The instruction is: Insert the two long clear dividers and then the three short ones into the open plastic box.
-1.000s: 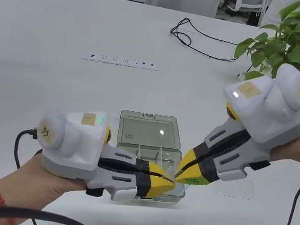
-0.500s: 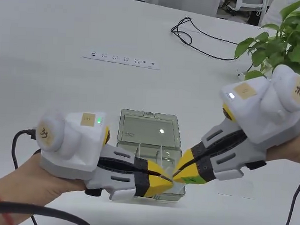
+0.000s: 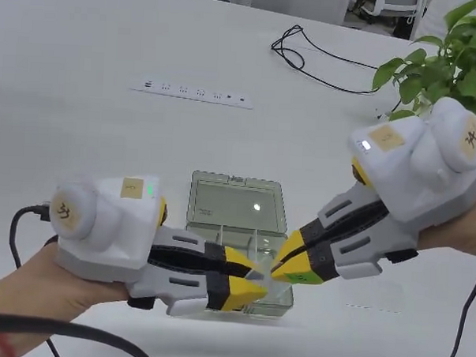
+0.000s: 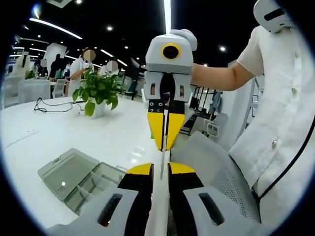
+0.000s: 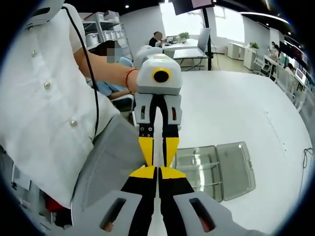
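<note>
The open clear plastic box (image 3: 236, 183) lies on the white table with its lid folded back; clear dividers stand in its base (image 4: 78, 177) (image 5: 216, 169). My left gripper (image 3: 257, 287) comes in from the lower left and my right gripper (image 3: 281, 269) from the right. Their yellow tips meet above the box's front right corner. A small clear divider (image 4: 163, 140) runs edge-on between them. Both grippers are shut on it, one at each end. In the right gripper view the left gripper (image 5: 157, 152) faces my own jaws tip to tip.
A white power strip (image 3: 198, 95) lies farther back on the table, with a looped black cable (image 3: 306, 59) behind it. A potted plant (image 3: 448, 61) stands at the back right. A person's white shirt fills one side of both gripper views.
Both grippers have drifted a little to the left, tips still together over the box's front right corner. The left one has also sunk slightly.
</note>
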